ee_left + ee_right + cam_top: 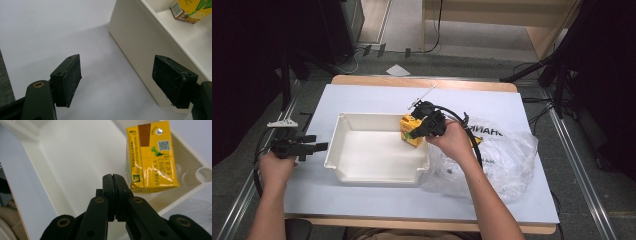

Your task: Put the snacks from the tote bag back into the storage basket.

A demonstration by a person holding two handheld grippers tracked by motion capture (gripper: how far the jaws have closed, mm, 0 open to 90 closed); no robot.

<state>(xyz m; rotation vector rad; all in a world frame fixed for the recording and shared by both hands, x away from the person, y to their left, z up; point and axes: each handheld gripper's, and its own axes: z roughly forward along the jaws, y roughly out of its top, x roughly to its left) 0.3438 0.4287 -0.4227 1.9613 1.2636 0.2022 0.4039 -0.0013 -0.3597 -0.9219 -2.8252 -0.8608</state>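
Jaws pressed together on the right gripper, holding nothing, poised over the white tray with the yellow juice carton just beyond its tips to the right. Left gripper waits spread wide beside the tray's outer wall. Best bet: part those jaws before closing squarely on the carton's flat sides

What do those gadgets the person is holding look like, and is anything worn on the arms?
Each hand-held gripper is black. The left hand-held gripper has two flat rectangular pads with brass-coloured rivets at the joints, and a grey three-cornered plate on top. The right hand-held gripper looks the same, trailing a black cable. The forearms are bare, with no sleeves in view.
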